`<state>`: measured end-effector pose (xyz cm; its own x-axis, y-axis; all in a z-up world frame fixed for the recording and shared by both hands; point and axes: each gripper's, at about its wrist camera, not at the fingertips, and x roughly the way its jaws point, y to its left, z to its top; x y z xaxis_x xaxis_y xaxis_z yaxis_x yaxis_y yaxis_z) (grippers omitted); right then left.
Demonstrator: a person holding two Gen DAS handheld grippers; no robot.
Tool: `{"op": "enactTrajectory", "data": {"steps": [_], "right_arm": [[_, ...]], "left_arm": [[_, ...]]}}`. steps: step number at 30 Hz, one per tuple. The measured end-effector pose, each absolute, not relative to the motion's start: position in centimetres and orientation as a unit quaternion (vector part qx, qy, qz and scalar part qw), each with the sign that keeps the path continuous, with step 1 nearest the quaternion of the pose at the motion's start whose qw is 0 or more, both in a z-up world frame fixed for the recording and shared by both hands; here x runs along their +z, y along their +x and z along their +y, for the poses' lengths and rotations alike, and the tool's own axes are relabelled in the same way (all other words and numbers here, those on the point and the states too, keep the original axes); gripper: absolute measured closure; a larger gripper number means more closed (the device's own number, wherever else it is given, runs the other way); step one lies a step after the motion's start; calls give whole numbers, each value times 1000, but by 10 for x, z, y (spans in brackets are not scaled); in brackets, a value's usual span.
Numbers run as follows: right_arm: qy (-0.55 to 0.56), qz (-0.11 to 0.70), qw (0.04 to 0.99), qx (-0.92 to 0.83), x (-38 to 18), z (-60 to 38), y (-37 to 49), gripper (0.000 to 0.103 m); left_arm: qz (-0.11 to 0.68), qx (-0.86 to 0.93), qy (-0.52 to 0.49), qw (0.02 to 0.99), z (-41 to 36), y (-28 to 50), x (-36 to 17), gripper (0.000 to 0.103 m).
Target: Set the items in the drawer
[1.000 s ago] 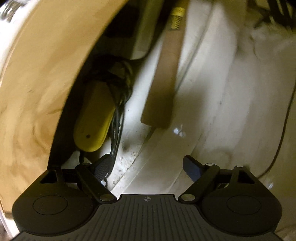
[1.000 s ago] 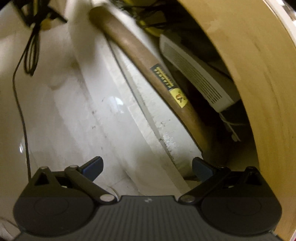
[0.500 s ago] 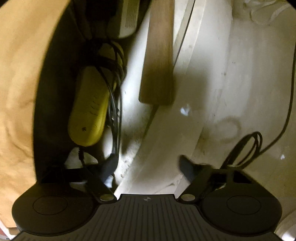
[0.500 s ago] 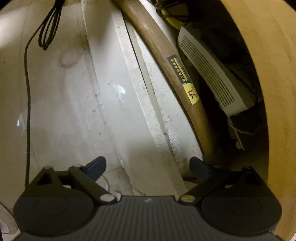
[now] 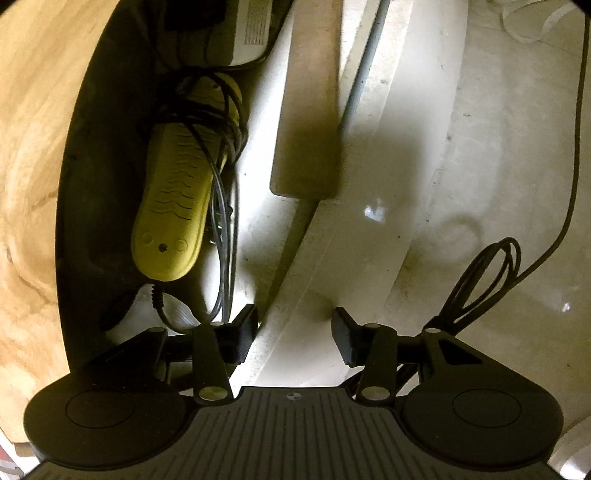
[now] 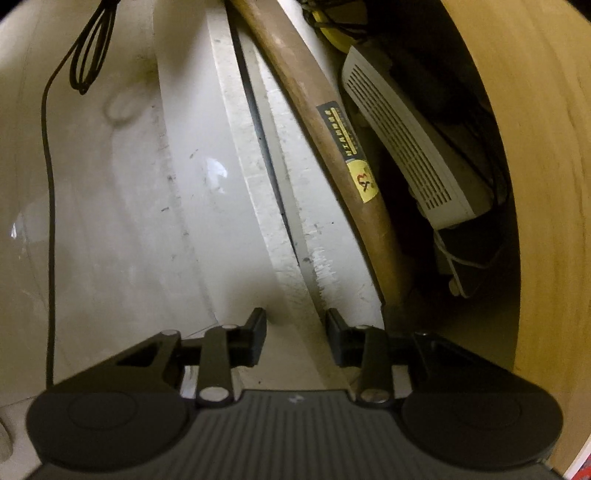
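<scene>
The white drawer is pulled out, its front panel [image 5: 317, 280] running between the jaws of my left gripper [image 5: 294, 334]. That gripper straddles the panel's top edge, jaws partly closed. Inside the drawer lie a yellow device [image 5: 173, 206] wrapped in black cable, a white vented box [image 5: 253, 29] and a wooden handle [image 5: 310, 122]. My right gripper [image 6: 295, 334] straddles the same panel [image 6: 291, 258], jaws narrowed around it. The wooden handle [image 6: 325, 122] with its sticker and the white vented box [image 6: 406, 147] lie to its right.
A wooden board [image 5: 29, 177] overhangs the drawer on the left; it also shows in the right wrist view [image 6: 546, 177]. A looped black cable [image 5: 484, 280] lies on the pale floor outside the drawer, and it shows in the right wrist view [image 6: 88, 55].
Both grippers' jaws have narrowed onto the drawer's front panel. Both views have shifted, showing more of the drawer's inside and the looped cable on the floor.
</scene>
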<state>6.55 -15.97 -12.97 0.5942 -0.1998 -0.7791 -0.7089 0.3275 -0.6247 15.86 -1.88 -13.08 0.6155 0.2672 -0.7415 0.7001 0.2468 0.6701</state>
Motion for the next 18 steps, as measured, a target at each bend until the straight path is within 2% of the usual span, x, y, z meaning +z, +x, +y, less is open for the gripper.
{"op": "enactTrajectory", "data": {"steps": [18], "right_arm": [[-561, 419, 688, 193, -122, -154, 39, 67]], "left_arm": [[420, -165, 584, 674, -28, 167, -154, 62]]}}
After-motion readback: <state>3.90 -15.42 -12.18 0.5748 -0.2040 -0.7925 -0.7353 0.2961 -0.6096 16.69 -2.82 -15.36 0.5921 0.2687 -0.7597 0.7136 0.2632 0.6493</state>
